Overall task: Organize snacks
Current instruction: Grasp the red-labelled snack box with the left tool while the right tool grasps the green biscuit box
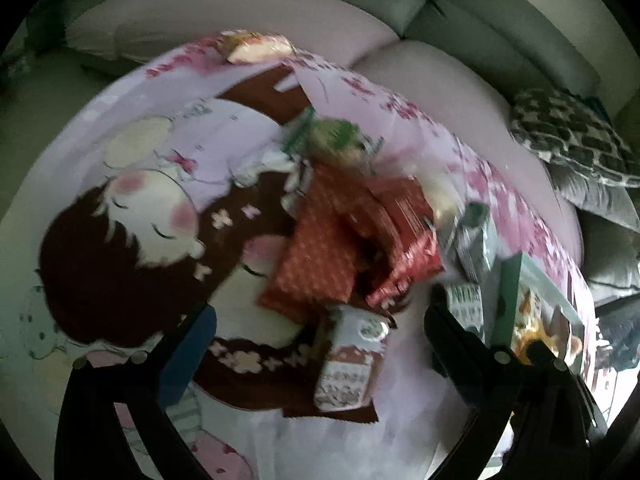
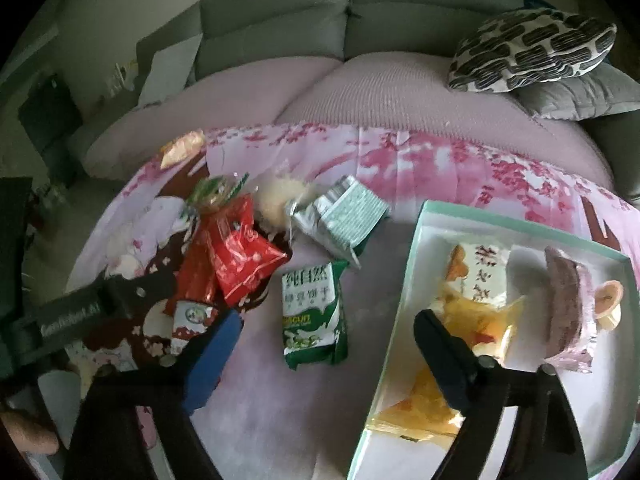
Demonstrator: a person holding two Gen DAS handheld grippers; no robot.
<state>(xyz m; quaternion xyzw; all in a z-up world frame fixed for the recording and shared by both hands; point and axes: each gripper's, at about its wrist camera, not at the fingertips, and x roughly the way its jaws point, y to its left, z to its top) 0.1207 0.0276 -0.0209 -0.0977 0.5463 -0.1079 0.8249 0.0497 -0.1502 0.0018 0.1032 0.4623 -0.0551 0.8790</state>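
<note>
Living room, grey sofa (image 2: 280, 20) behind, patterned cushion (image 2: 532, 48) on its right end. In front a worktop under a pink cartoon-print cloth (image 2: 420, 160).

Loose snacks piled on the cloth: red packets (image 2: 240, 256) overlapping each other, a green-topped packet (image 2: 216, 192) just behind them, a silver-green pack (image 2: 344, 216) to their right, a green biscuit pack (image 2: 312, 316) lying flat near the middle, and a small red-and-white carton (image 2: 188, 320) beside the red packets. One orange-wrapped snack (image 2: 182, 148) sits apart near the far cloth edge.

Open box with a mint-green rim (image 2: 404, 304) on the right of the worktop. Inside: yellow-orange packets (image 2: 476, 304), a pink-wrapped purple cake (image 2: 568, 312) standing on edge, and a small round cup (image 2: 608, 300) touching it.

Right hand-held gripper (image 2: 320, 364): jaws apart, nothing between them; one finger over the cloth near the carton, the other over the box's near edge and the yellow packets. Released.

Left hand-held gripper (image 1: 316, 348), left view blurred: jaws wide apart, pointing down at the red-and-white carton (image 1: 348, 364), which lies between the fingers; contact not clear. The red packets (image 1: 320, 248) lie just beyond it. Reads as released, not grasping.
</note>
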